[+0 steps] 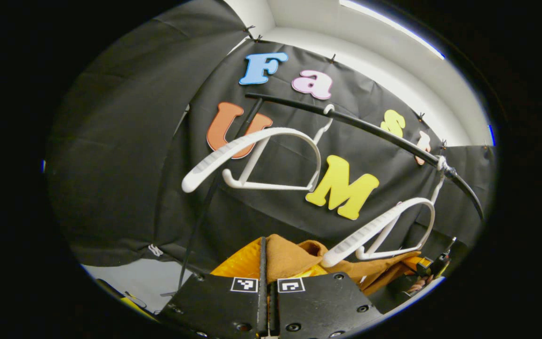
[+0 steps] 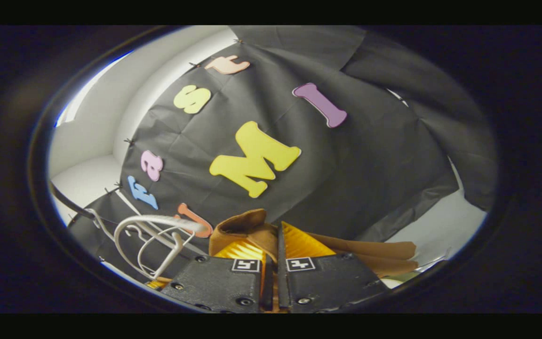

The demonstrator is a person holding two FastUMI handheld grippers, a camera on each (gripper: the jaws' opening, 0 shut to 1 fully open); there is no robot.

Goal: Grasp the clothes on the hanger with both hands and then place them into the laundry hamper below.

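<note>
Both grippers clamped on the brown garment, clear of the hangers.

In the left gripper view, the left gripper (image 1: 264, 263) has its fingers drawn together on a fold of the brown garment (image 1: 290, 256), which bunches up just past the fingertips and trails off to the right. Above it two white hangers (image 1: 252, 157) hang bare from a dark rail (image 1: 346, 120), one near the rail's middle, the other (image 1: 384, 226) at its right end, near the garment. Farther off at the lower right, part of the other gripper shows beside the cloth. In the right gripper view, the right gripper (image 2: 273, 249) is likewise closed on the brown garment (image 2: 245, 223), cloth spilling to both sides.
</note>
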